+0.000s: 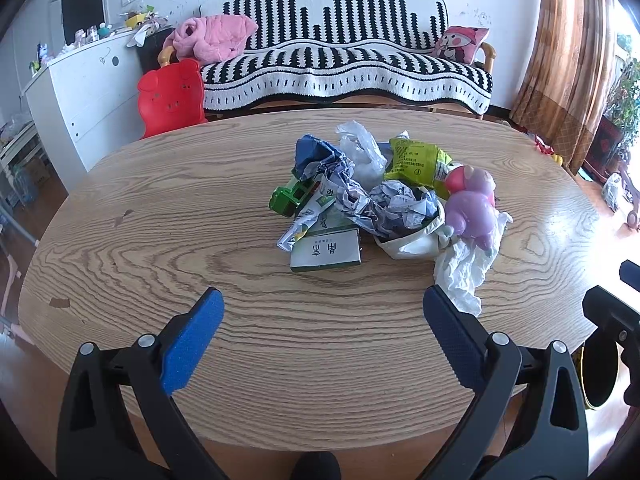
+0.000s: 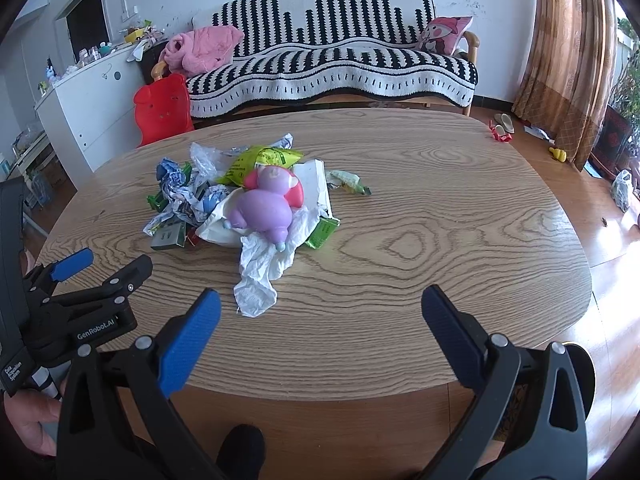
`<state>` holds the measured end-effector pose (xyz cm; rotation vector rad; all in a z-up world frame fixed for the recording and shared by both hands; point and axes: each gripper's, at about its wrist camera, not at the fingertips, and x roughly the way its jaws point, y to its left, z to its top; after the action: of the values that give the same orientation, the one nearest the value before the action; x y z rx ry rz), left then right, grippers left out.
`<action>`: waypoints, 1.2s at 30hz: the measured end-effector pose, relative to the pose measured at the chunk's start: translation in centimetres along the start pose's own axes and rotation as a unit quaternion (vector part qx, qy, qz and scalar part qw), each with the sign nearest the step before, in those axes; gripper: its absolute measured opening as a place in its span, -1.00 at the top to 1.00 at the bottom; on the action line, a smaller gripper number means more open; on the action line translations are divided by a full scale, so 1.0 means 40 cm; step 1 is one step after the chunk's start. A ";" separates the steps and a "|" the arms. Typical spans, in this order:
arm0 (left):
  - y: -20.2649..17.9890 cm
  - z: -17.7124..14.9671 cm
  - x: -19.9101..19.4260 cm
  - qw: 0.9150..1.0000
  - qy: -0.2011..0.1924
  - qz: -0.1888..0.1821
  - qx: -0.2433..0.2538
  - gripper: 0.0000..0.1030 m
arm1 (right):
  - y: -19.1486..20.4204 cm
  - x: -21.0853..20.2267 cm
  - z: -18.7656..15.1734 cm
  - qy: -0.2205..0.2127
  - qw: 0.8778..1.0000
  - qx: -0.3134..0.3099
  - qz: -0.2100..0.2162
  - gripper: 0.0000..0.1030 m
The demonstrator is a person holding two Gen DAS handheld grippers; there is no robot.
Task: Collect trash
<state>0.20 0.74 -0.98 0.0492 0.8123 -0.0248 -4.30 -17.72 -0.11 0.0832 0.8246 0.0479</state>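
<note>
A pile of trash lies mid-table: crumpled printed paper [image 1: 384, 204] [image 2: 188, 196], a flat white-green carton [image 1: 326, 250] [image 2: 170, 236], a yellow-green snack bag [image 1: 418, 160] [image 2: 260, 160], clear plastic [image 1: 360, 148], a white crumpled tissue [image 1: 464, 268] [image 2: 264, 268], and a small green wrapper [image 2: 322, 232]. A purple-pink toy pig [image 1: 472, 204] [image 2: 268, 200] and a green toy truck [image 1: 290, 196] sit among it. My left gripper [image 1: 322, 304] [image 2: 104, 270] is open and empty, short of the pile. My right gripper [image 2: 320, 304] is open and empty, right of the tissue.
The oval wooden table [image 1: 160, 240] [image 2: 440, 220] stands before a striped sofa [image 1: 348, 60] [image 2: 332, 60]. A red child's chair [image 1: 172, 96] and a white cabinet [image 1: 84, 92] stand at the far left. A black bin [image 1: 600, 372] sits on the floor by the table's right.
</note>
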 end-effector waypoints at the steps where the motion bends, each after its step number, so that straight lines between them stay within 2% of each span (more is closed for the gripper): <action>1: 0.001 0.001 -0.001 1.000 0.000 -0.001 0.000 -0.88 | 0.000 0.000 0.000 0.000 1.000 0.000 0.000 -0.89; 27: 0.003 0.002 0.005 1.000 0.003 -0.001 -0.002 -0.88 | 0.004 0.001 -0.001 0.002 1.000 0.000 0.001 -0.89; 32: 0.039 0.006 0.016 0.999 0.006 -0.027 -0.028 -0.88 | 0.009 0.006 -0.002 0.004 1.000 -0.001 0.001 -0.89; 36: 0.065 0.045 0.038 0.998 0.004 -0.036 -0.043 -0.88 | 0.007 0.019 0.007 0.007 1.000 0.001 0.002 -0.89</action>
<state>2.65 3.21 -0.75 -0.0621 0.8219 -0.0578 -3.59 -17.41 -0.44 0.0865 0.8382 0.0525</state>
